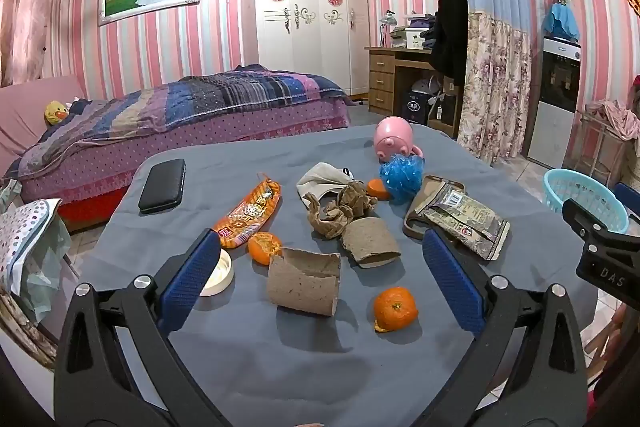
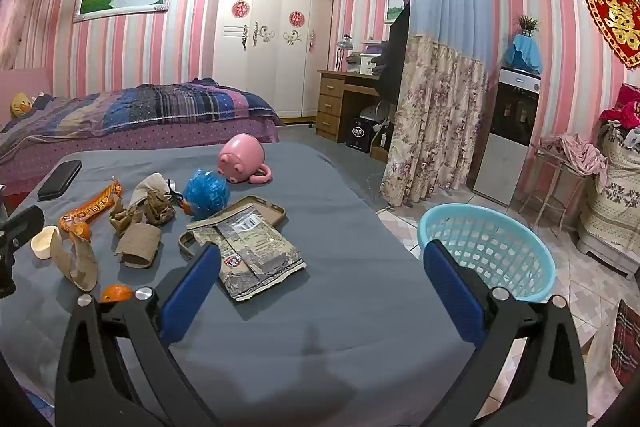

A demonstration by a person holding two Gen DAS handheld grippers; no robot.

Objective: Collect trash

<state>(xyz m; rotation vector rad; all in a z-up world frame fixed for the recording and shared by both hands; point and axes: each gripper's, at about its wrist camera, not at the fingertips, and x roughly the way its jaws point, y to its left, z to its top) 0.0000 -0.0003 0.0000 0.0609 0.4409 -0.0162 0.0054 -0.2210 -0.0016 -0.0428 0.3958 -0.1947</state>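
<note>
Black case (image 1: pixel 162 186): laid far left on the grey table (image 1: pixel 280 367), apart from the litter; probably not trash.
Orange wrapper (image 1: pixel 248 213): stretched flat left of centre, a piece of orange peel (image 1: pixel 264 247) touching its near end; a white lid (image 1: pixel 218 273) is seen just behind the left finger.
Left gripper (image 1: pixel 320 279): held low over the near edge, jaws spread wide with nothing between the pads; the torn cardboard tube (image 1: pixel 305 281) is framed between the fingers, so it is judged the likely first pick.
Centre: crumpled brown paper (image 1: pixel 340 209) and a second tube (image 1: pixel 370 241) lie touching; an orange (image 1: pixel 395 309) sits nearer.
Foil packet (image 2: pixel 248 251): laid over a phone case (image 2: pixel 276 213), just ahead of the right gripper.
Right gripper (image 2: pixel 322 281): jaws spread, empty.
Blue basket (image 2: pixel 486 249): set on the floor, right of the table, within easy reach for dropping trash; no trash can be seen in it.
</note>
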